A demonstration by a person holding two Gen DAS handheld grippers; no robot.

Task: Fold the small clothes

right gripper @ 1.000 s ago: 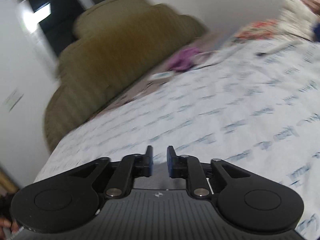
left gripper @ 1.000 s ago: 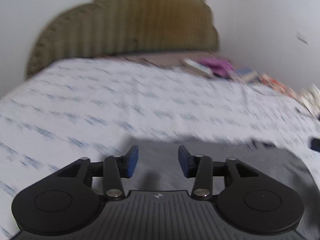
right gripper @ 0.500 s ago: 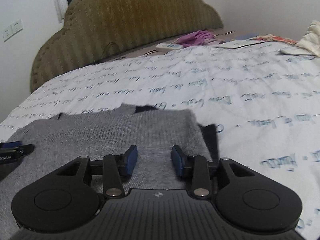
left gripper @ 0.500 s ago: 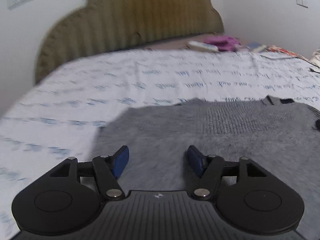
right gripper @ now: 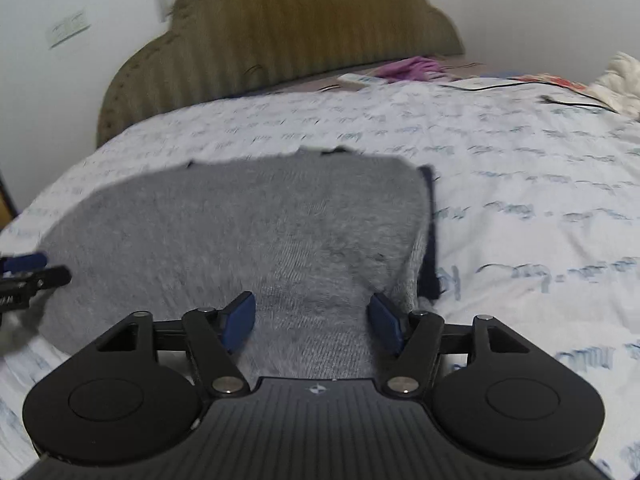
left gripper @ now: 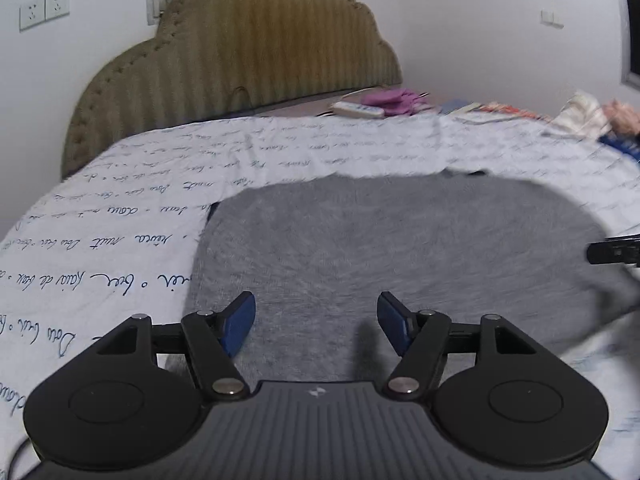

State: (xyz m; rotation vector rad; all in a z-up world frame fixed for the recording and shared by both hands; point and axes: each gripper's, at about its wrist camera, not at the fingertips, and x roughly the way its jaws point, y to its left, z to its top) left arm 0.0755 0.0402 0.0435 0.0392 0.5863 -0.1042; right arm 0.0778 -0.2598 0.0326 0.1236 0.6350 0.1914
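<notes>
My left tool (left gripper: 316,322) and right tool (right gripper: 311,320) hover over the grey sweater (left gripper: 380,248), both with jaws opening, pressing nothing. The sweater lies flat on the bed's script-printed sheet (right gripper: 520,168).

Near bed: the grey garment (left gripper: 400,240) lay flat on the script-printed sheet (left gripper: 120,208), nothing on it.
Left side: bare sheet, open.
Right side: bare sheet (right gripper: 540,200), open.
Far edge: remote (left gripper: 358,109), purple cloth (left gripper: 394,98), papers (left gripper: 492,114), cable (right gripper: 560,98) crowded it.
Behind: padded headboard (left gripper: 248,52) blocked.
</notes>
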